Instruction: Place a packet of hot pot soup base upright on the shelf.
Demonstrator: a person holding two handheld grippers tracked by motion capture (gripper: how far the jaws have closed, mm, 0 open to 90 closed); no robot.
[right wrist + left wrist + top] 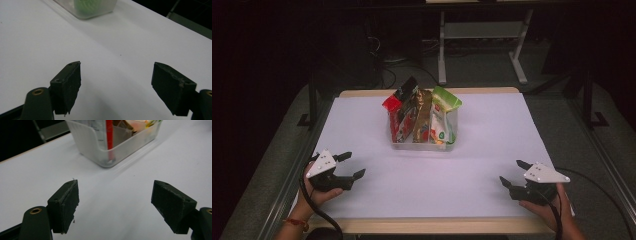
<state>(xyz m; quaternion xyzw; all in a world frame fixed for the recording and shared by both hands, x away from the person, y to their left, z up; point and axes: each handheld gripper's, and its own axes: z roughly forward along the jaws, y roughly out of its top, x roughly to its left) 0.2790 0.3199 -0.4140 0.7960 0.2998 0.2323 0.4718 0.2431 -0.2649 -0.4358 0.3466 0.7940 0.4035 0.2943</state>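
Several snack pouches (pixel 422 116) stand packed upright in a clear plastic bin (pixel 424 145) near the middle of the white bench (pixel 492 150), toward its far edge. From the high view, one pouch at the left is red with a dark top corner, the middle one is brown and gold, and the one at the right is white with a green top. Print shows on their fronts, but it is too small and blurred to read; no brand can be made out.

Left tool (pixel 348 166) sits at the near left of the bench, held in the person's left hand (pixel 314 192), with its jaws spread wide apart and nothing between them. In the left gripper view its two black pads (pixel 65 202) frame bare white surface, and the bin (pixel 100 152) lies ahead with a red pouch edge (pixel 109 137) pressed against its clear wall.

Right tool (pixel 513 174) sits at the near right, held in the right hand (pixel 557 210), jaws likewise spread wide and clamping nothing. The right gripper view shows a corner of the bin (pixel 85 11) ahead and to the left, with green showing through its wall.

Both tools are well apart from the bin and from each other.
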